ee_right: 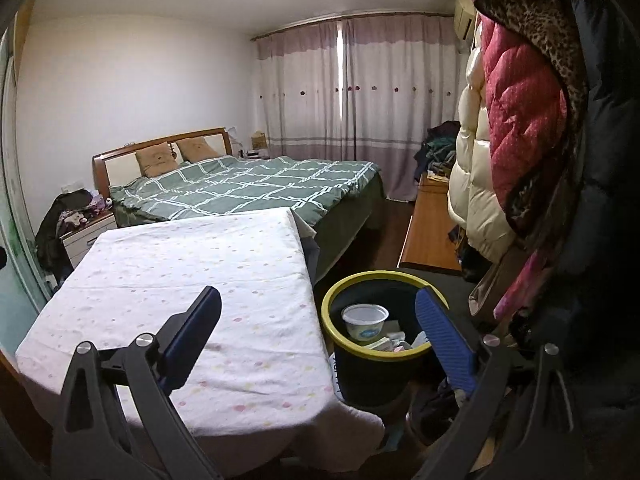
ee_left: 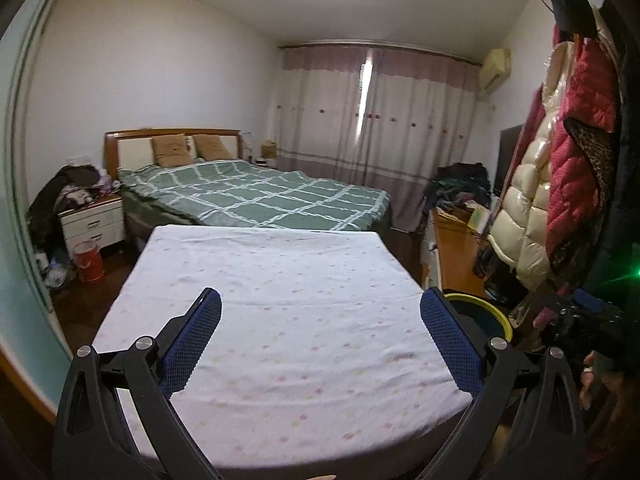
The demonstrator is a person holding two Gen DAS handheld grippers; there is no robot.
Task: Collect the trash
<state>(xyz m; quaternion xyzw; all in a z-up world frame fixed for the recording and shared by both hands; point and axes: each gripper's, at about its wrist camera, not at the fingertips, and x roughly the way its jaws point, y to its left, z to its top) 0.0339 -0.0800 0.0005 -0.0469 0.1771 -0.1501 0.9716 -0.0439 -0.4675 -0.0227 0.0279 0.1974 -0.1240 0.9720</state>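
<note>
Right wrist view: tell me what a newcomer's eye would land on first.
The yellow-rimmed bin stands low at centre right, beside the white dotted sheet, with a plastic cup and scraps inside. Puffy red and cream jackets hang along the right edge. The open right claw frames both.

A cloth-covered counter (ee_right: 192, 280) is standing in the foreground, with a bed (ee_right: 248, 188) lying behind it. A trash bin (ee_right: 376, 340) is sitting on the floor just beside the counter's right edge, holding a plastic cup (ee_right: 365, 320) and scraps of paper (ee_right: 394, 344). Two pillows (ee_left: 188, 149) are leaning against the headboard. A nightstand (ee_left: 94, 226) is standing left of the bed, carrying piled clothes. Coats (ee_right: 516, 120) are hanging at the right, above a low bench (ee_right: 430, 236).
</note>
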